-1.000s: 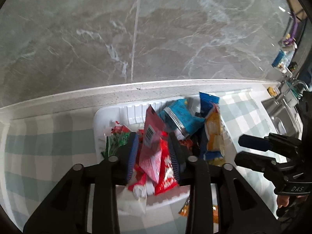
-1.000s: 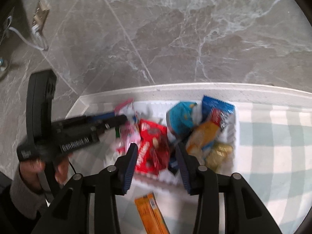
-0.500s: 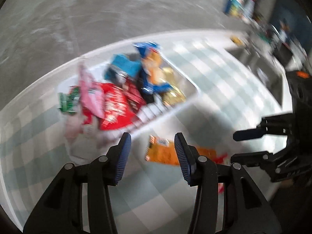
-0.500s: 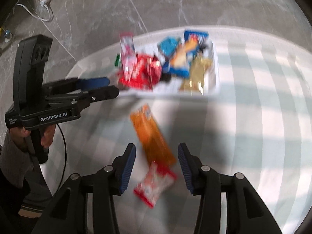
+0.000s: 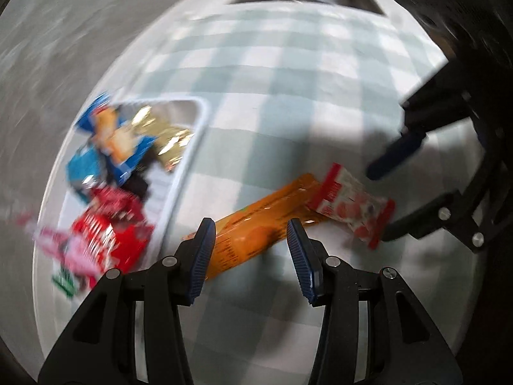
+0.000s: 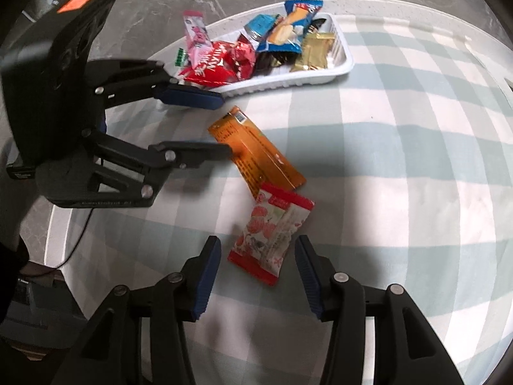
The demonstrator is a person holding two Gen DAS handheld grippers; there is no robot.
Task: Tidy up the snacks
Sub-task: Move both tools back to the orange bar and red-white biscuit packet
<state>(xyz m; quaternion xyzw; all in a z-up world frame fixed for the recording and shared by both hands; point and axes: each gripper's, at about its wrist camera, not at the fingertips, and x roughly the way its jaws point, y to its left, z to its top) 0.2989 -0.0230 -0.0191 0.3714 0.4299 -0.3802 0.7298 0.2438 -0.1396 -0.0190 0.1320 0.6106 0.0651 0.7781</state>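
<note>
Worktop [image 6: 400, 128]: covered in a pale green and white check cloth.

White tray [image 6: 320, 75]: near the worktop's far edge, well filled. Contents: red packet [image 6: 213, 67], pink stick pack [image 6: 195, 33] standing up, blue packets [image 6: 282, 35], gold packet [image 6: 312, 51] (the left wrist view is blurred, its labels unreadable).

Orange packet [image 6: 256, 152]: flat on the cloth, outside the tray, nearer the front edge.

Red-and-white packet [image 6: 271, 239]: flat, its top end touching the orange packet's near end.

Left tool [image 6: 222, 125]: fingers spread, empty, one either side of the orange packet's far end.

Right tool [image 6: 258, 268]: fingers spread, empty, flanking the red-and-white packet's near end.
</note>
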